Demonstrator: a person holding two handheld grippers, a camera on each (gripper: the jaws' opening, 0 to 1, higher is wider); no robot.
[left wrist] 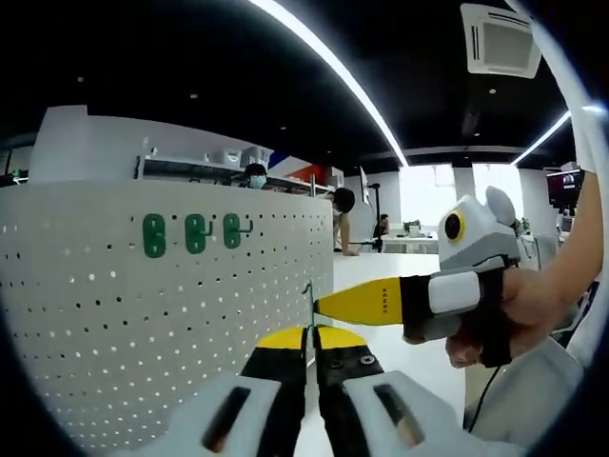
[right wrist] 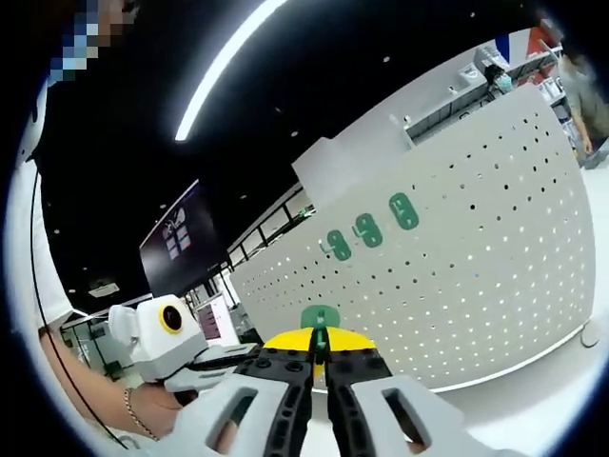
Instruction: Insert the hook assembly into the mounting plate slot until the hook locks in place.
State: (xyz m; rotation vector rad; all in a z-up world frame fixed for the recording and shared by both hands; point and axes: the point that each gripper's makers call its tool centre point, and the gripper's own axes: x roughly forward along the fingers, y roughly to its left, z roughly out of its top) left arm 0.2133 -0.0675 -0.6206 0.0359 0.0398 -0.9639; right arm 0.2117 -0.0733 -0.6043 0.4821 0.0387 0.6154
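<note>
Right tool [right wrist: 320, 354] pinches green hook assembly [right wrist: 320, 319]; white pegboard [right wrist: 457, 267] behind.

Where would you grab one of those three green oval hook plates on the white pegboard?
Probably pinch the green oval hook plate across its two long side edges, with the jaws coming straight at the white pegboard from the front. It sits upright and flat against the board, so only the narrow width offers opposing sides to squeeze.
</note>
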